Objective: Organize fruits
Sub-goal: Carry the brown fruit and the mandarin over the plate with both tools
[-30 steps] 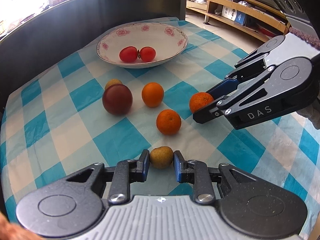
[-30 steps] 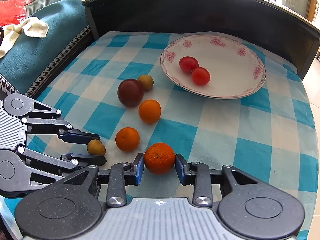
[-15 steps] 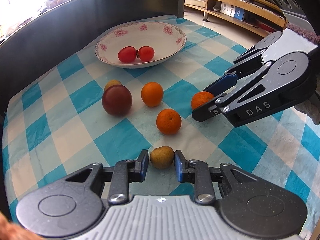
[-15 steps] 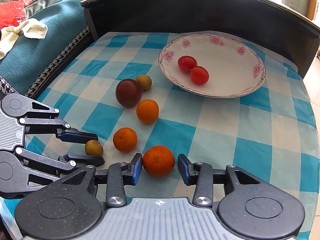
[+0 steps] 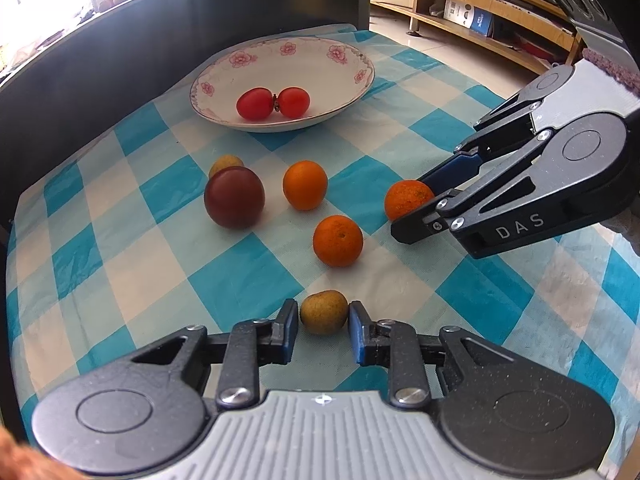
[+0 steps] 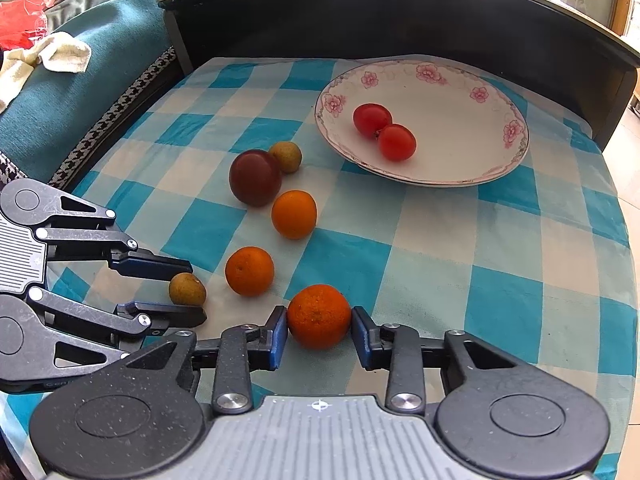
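We are looking down at a blue-and-white checked tablecloth (image 5: 132,264) with a flowered plate (image 5: 352,80) as our landmark. Compared with a half second ago, the right gripper (image 6: 319,330) has just been closing its jaws: then there were gaps beside the mandarin (image 6: 318,315), and now both blue pads are pressing its sides, grasping it on the cloth, on the near side of the plate. The left gripper (image 5: 323,330) is looking much as before, its jaws narrowed around a small brownish-green fruit (image 5: 324,312); the pads are sitting right at its sides, clenched on it, also on the near side of the plate and farther from it than the mandarin.

Two red cherry tomatoes (image 5: 273,103) are lying touching inside the plate. Between the plate and the grippers, a dark red plum (image 5: 234,198), a second small brownish fruit (image 5: 225,165) touching behind it, and two loose oranges (image 5: 305,185) are resting on the cloth.

Only the left wrist view is showing wooden shelves (image 5: 472,12) beyond the plate; only the right wrist view is showing a teal sofa (image 6: 92,92) with a pale cloth (image 6: 52,60).
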`<act>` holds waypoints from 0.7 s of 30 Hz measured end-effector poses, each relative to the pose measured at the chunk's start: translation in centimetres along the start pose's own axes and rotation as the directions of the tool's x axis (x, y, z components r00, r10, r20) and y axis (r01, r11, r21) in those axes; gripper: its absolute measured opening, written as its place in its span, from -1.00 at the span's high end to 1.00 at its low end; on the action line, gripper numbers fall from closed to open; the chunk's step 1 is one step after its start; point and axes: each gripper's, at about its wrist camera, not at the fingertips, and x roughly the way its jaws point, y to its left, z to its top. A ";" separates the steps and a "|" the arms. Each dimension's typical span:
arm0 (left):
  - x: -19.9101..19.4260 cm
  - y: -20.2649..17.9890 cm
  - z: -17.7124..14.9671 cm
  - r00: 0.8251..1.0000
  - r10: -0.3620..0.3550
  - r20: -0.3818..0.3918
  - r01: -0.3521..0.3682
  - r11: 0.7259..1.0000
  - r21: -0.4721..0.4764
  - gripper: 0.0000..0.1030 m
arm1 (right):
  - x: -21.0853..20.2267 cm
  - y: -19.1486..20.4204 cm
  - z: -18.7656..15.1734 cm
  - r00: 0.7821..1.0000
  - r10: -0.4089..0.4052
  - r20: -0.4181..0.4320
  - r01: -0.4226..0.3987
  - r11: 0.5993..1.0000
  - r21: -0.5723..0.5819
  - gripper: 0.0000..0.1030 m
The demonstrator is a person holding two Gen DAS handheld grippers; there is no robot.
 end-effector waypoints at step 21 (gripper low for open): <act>-1.0 0.8 3.4 0.996 0.009 0.088 -0.004 0.999 -0.053 0.32 | -1.2 -0.9 1.7 0.998 0.012 0.066 -0.016 0.998 0.064 0.45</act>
